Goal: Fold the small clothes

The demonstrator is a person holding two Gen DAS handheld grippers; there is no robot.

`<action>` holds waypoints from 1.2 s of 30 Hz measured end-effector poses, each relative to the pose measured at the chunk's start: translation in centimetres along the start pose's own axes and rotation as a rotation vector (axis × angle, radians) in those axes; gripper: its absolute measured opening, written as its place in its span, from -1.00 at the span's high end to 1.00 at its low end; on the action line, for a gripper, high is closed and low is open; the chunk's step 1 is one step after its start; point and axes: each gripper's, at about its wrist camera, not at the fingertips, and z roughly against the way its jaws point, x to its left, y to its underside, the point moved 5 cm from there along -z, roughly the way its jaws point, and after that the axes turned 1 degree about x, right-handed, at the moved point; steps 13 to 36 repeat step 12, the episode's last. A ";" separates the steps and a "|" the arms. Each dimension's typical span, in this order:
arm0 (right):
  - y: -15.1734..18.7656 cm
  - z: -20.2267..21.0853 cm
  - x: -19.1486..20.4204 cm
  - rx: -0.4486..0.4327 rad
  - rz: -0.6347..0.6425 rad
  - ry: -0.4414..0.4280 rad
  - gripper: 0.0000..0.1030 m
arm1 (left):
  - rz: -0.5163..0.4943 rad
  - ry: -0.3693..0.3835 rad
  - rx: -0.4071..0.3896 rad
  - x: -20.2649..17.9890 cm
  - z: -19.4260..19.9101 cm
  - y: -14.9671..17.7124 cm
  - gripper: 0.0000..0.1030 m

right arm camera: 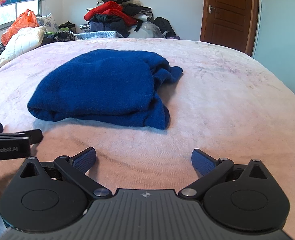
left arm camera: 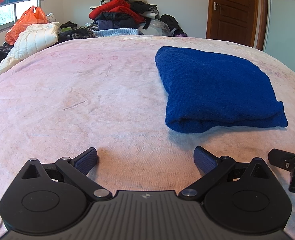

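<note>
1. A folded blue cloth [left arm camera: 217, 88] is seen lying on the pink bed cover [left arm camera: 87, 100], at 1 o'clock from the left gripper [left arm camera: 145, 160].
2. The left gripper's 2 fingers are spread wide, and nothing is held.
3. The right gripper [right arm camera: 143, 160] is spread wide too (empty), with the cloth at 11 o'clock.
4. A pile of clothes [right arm camera: 115, 14] is seen far back, at 12 o'clock.

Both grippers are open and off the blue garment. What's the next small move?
Probably reach the right gripper forward to the loose bunched end of the blue garment and tuck it in; the rest already lies folded on the bed.
</note>
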 end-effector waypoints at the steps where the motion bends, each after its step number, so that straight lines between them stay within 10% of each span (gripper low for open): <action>1: -0.2 0.4 0.1 -0.009 0.001 -0.006 -1.00 | 0.001 0.002 0.003 0.1 0.1 -0.1 -1.00; 36: -0.9 1.6 0.6 -0.010 0.042 -0.029 -1.00 | -0.038 0.007 -0.077 0.2 2.6 -1.9 -1.00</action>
